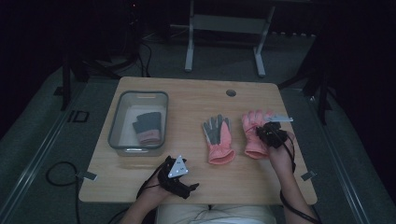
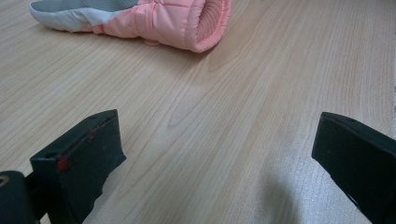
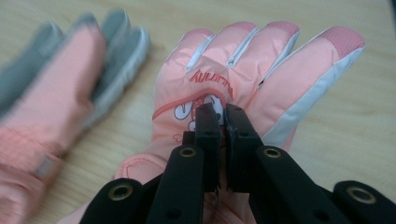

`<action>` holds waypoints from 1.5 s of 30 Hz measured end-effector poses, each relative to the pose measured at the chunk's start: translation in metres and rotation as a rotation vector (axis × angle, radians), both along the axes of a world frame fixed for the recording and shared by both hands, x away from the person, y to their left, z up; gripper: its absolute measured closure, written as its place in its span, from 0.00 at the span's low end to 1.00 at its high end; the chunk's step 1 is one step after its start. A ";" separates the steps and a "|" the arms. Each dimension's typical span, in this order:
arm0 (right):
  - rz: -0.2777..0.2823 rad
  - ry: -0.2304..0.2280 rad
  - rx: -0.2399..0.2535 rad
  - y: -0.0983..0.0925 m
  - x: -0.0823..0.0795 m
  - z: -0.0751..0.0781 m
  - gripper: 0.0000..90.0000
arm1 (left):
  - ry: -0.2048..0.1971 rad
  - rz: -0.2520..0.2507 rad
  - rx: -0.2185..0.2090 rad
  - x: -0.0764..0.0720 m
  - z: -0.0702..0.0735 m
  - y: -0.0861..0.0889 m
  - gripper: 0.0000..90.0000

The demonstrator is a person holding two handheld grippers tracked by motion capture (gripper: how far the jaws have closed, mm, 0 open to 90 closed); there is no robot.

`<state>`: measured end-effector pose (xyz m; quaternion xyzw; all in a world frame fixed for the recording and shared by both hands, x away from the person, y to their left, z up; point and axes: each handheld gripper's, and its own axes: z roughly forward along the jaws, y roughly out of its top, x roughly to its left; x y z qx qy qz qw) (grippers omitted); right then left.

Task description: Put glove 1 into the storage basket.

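We read the right gripper (image 3: 223, 122) as pinched shut on the back of the right pink glove (image 1: 254, 133), likely to lift it toward the bin (image 1: 117, 122) holding a dark glove (image 1: 148, 127), while the left gripper (image 1: 180, 179) idles wide open, empty, on the table (image 1: 196, 100) near the other pink glove (image 1: 218, 137).

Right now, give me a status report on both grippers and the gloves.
Right gripper shut on right pink glove. Left gripper open, over bare table. Other pink glove flat; dark glove in bin.
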<state>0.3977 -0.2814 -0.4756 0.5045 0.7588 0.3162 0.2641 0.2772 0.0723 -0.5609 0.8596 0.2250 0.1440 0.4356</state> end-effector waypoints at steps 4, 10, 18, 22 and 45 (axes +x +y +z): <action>0.012 -0.045 0.024 0.010 -0.004 0.026 0.95 | 0.002 0.002 0.000 0.000 0.000 0.000 0.02; 0.048 -0.079 0.029 0.028 -0.008 0.047 0.95 | -0.003 0.000 0.002 0.000 0.000 0.000 0.02; 0.095 -0.111 0.040 0.060 -0.017 0.070 0.95 | -0.002 -0.001 -0.001 0.000 0.000 0.000 0.02; 0.120 -0.118 0.051 0.076 -0.019 0.073 0.95 | -0.002 -0.001 -0.001 0.000 0.000 0.000 0.02; 0.194 -0.051 0.029 0.123 -0.021 0.034 0.94 | -0.006 -0.008 0.004 -0.001 0.000 -0.001 0.02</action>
